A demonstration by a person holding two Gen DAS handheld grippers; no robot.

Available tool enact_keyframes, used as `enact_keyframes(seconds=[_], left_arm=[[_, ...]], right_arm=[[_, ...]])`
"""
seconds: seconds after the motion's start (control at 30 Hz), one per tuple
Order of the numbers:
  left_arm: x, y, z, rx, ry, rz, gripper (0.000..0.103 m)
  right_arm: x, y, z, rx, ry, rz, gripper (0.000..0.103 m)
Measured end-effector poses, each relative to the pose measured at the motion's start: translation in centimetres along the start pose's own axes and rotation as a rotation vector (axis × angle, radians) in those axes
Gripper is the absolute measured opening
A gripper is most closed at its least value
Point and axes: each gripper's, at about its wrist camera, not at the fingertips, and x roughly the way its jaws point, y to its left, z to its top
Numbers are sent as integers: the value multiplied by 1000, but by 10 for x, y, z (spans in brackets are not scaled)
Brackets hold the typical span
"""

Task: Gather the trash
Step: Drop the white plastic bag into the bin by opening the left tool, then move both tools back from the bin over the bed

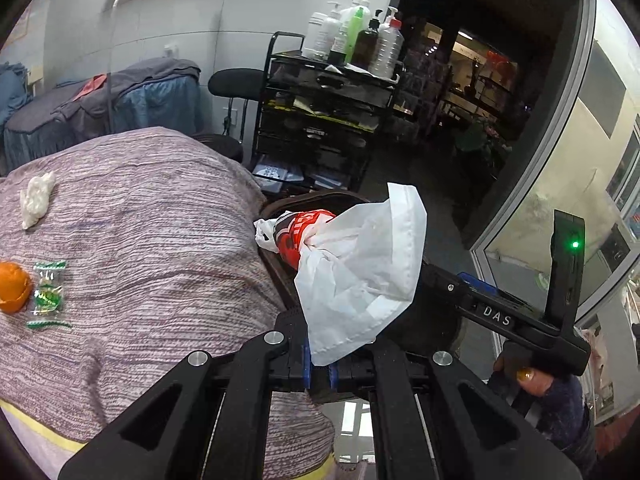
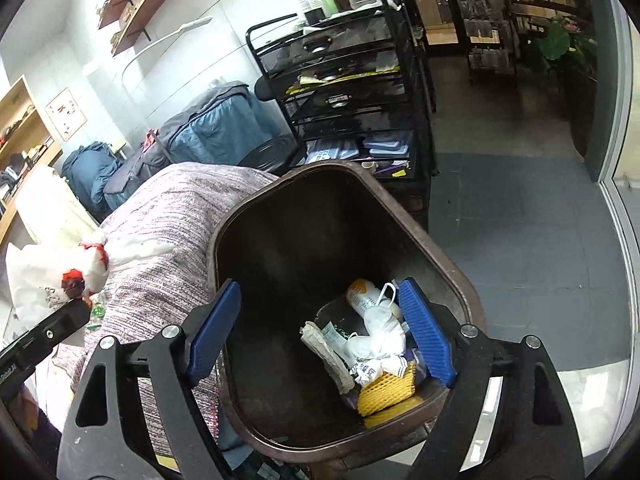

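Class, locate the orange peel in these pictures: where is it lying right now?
In the left wrist view, the orange peel lies at the far left on the striped cover, touching the green candy wrappers, below the crumpled tissue.

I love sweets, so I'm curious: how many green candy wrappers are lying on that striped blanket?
3, clustered near the blanket's left edge beside an orange peel: top wrapper, middle wrapper, and a thin bottom strip. More could be hidden beyond the frame.

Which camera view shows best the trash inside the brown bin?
The right wrist view: it looks down into the brown bin at the trash there. The left wrist view shows only its rim, behind the held plastic bag.
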Motion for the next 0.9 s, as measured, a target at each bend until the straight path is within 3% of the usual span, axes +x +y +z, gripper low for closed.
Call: enact_keyframes(seconds=[0.7,0.73,0.8,0.83,0.87,0.9], left_arm=[[51,-32,13,71,98,-41,8],[53,-33,13,73,102,-38,13],[56,-33,12,74,110,-35,43],[55,-32,11,71,100,-33,63],[54,-32,10,72,88,-31,71],[54,-32,10,77,79,-29,73]], right_arm=[[-8,-22,-5,46,-10,-52,82],[-8,-24,-5,50,-11,-54,82],[-8,-26,-6,60,-11,-61,83],[-7,-28,-6,65,-10,-63,83],[-6,-28,-5,68,-8,-64,84],[-6,-28,-6,70,-8,-65,84]])
